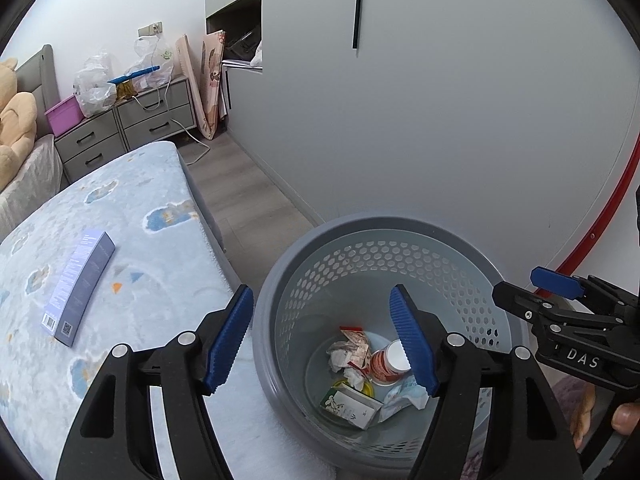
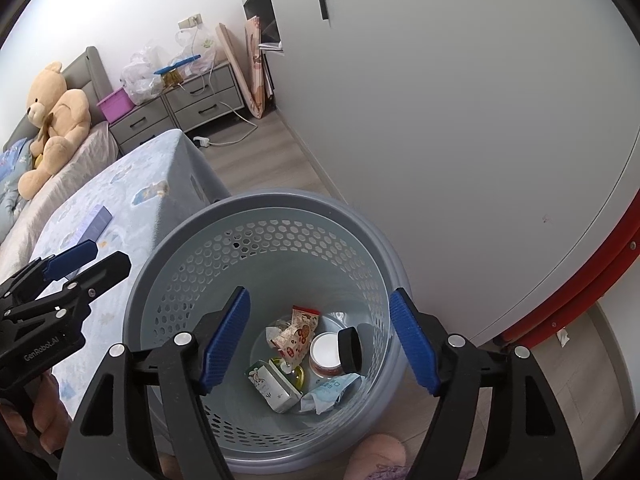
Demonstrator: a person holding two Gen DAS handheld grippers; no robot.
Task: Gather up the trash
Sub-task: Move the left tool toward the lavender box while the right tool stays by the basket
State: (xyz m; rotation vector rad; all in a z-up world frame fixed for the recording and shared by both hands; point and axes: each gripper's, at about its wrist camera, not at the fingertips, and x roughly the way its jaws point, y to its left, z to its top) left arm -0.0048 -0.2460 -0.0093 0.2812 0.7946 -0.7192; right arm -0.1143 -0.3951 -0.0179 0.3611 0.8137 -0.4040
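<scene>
I see both grippers, left and right, spread apart and empty over the bin (wrappers, cup, carton inside).

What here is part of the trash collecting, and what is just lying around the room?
Part of the job:
- grey bin, holding wrappers, a cup and a small carton
- black round piece inside the bin
- purple box on the bed, perhaps next
- left claw and right claw, both open

Just lying about:
- teddy bear
- grey drawers
- plastic bags
</scene>
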